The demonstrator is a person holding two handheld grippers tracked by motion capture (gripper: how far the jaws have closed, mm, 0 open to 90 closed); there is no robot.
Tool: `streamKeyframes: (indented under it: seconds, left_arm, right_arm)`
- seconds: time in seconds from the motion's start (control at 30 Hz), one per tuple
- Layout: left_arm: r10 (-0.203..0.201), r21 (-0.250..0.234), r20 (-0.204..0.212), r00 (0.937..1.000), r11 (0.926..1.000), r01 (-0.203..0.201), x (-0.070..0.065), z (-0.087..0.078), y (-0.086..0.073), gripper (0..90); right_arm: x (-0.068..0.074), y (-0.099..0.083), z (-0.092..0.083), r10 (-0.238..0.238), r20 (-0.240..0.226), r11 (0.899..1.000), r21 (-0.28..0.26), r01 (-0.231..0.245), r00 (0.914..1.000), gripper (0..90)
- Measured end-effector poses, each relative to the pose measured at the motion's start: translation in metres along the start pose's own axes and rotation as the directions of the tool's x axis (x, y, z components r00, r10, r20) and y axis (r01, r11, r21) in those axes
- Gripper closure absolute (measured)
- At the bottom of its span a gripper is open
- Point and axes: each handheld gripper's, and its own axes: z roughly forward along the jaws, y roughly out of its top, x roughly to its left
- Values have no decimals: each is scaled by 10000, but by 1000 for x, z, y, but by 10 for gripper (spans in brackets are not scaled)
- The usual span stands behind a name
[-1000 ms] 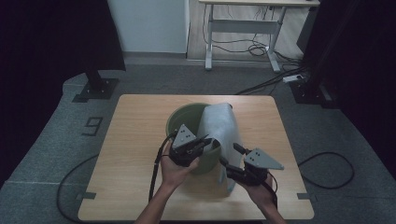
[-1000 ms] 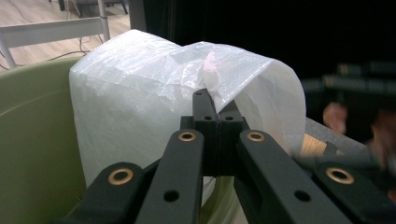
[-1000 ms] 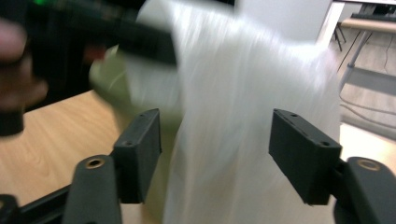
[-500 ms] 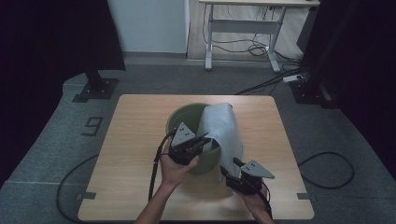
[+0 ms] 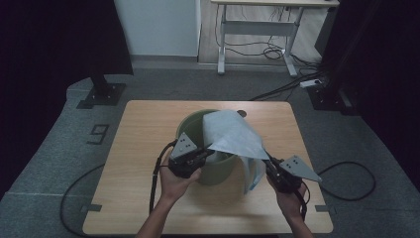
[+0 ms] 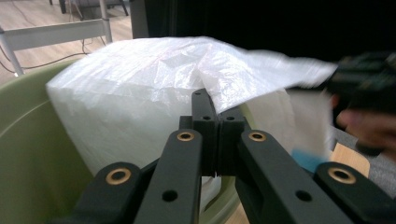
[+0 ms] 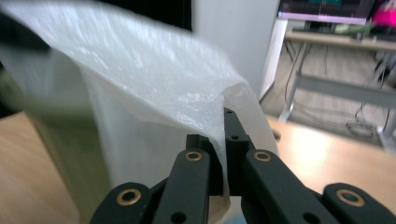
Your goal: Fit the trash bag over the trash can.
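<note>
We see a thin, translucent white plastic bag (image 5: 233, 136) draped over the rim of a round, pale green plastic bucket (image 5: 190, 130) that stands near the middle of the light wooden bench (image 5: 138, 148). Part of the bag lies inside the bucket; the rest hangs down the bucket's outer wall on the person's right side, reaching toward the bench top. The left tongs (image 5: 207, 151) sit at the bucket's near rim, clenched on an edge of the bag, which the left gripper view (image 6: 215, 100) confirms with the film pinched between the closed jaws. The right tongs (image 5: 267, 161) are just beside the bucket on its right, and their jaws have just been closing; in the right gripper view (image 7: 224, 135) we see them clamped on a fold of the bag. The film stretches taut between the two tongs.
</note>
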Motion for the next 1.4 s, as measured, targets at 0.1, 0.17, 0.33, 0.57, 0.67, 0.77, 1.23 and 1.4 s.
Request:
streamKeyframes:
  seconds: [0.1,0.17,0.33,0.57,0.67,0.77,1.23,1.4]
  left_arm:
    - [70,18,-70,10000,10000,-70,4,-5,0,868]
    - [45,-77,-129,9999,10000,-46,7,-8,-1,843]
    - [84,-416,-426,9991,9991,-102,10,-15,1,651]
    - [308,-458,-359,9989,9984,-324,5,-18,10,391]
    - [438,-380,-509,9977,9982,-457,3,-15,15,378]
    - [553,-381,-856,9948,9975,-587,2,-13,17,366]
    - [539,-44,-935,9942,9985,-546,6,-1,11,716]
    - [214,-29,-1045,9943,9998,-218,12,-4,8,886]
  right_arm:
    - [1,17,-1,-229,-26,9993,-290,228,9997,886]
    - [2,31,0,-394,-47,9982,-463,392,9992,886]
    - [6,49,8,-726,-230,9958,-569,712,9971,886]
    - [15,48,23,-825,-520,9964,-257,812,9952,886]
    - [19,48,26,-852,-703,9962,-259,835,9939,886]
    - [22,49,27,-1026,-817,9945,-273,1007,9914,886]
    - [14,25,26,-815,-1289,9956,349,866,9883,854]
    - [15,17,17,-535,-1012,9979,320,570,9934,563]
